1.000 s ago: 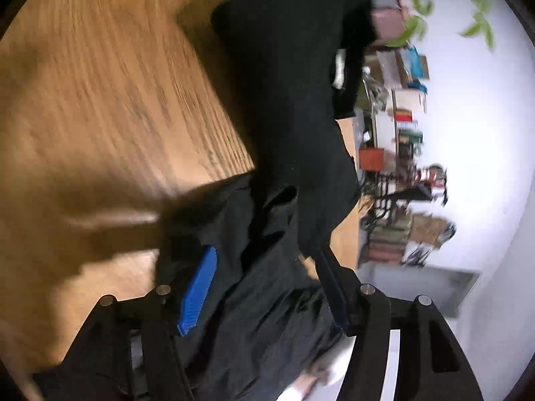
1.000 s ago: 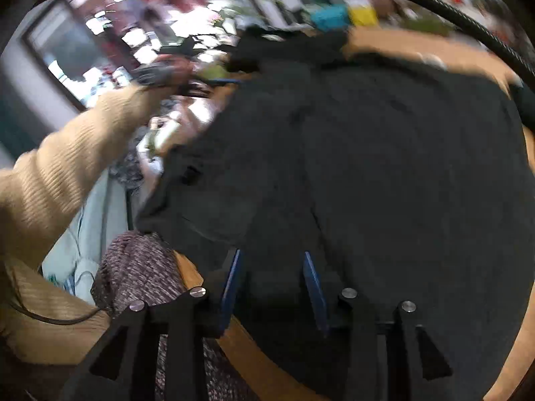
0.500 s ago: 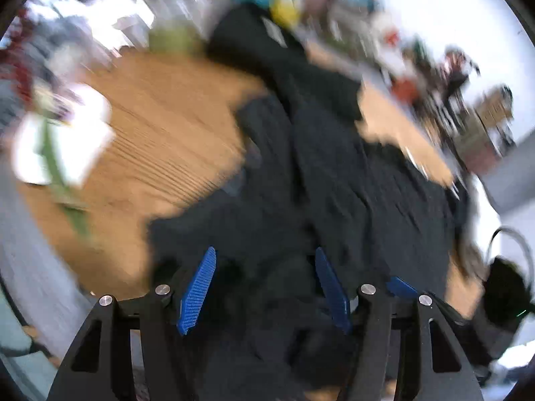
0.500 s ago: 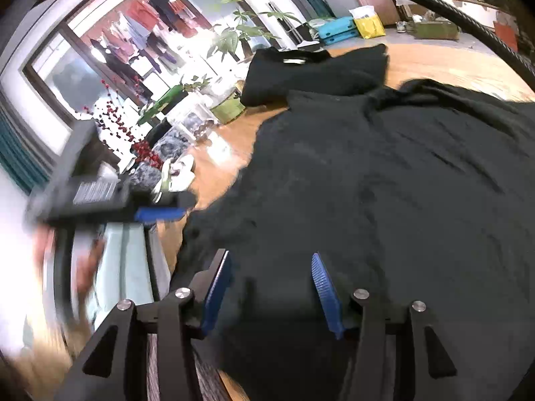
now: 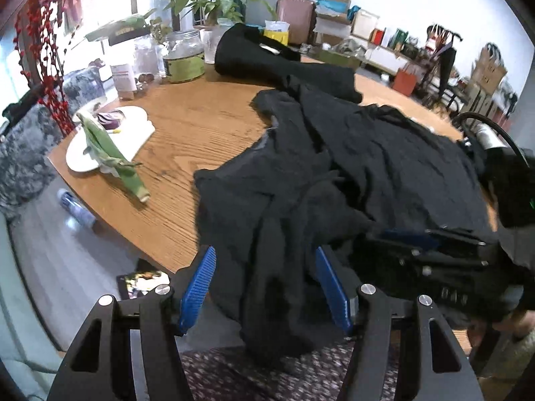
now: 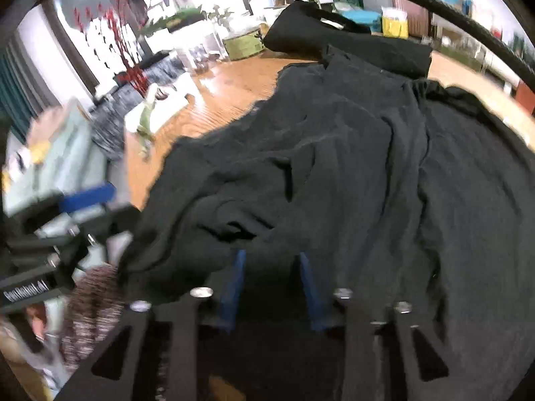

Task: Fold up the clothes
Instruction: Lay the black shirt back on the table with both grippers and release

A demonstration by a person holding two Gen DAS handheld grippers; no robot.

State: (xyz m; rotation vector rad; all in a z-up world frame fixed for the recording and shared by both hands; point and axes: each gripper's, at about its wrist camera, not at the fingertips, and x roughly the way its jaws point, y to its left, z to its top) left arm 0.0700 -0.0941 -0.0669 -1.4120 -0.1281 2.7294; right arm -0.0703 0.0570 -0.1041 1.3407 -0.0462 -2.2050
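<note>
A black garment lies rumpled and spread over the wooden table, one part hanging over the near edge. My left gripper is open, its blue pads on either side of that hanging part without pinching it. My right gripper lies low on the garment at the right. In the right wrist view a fold of the garment covers the tips of the right gripper, whose pads stand apart. The left gripper shows blurred at the left. A second black garment lies folded at the far side.
A white plate with a green leaf sits on the table's left end. A glass jar, bottles and red berry branches stand behind it. Patterned fabric lies below the near edge, a book on the floor.
The left gripper has swung down from the far side to the table's near edge beside the right one. The right gripper's pads stand closer together than half a second ago.
</note>
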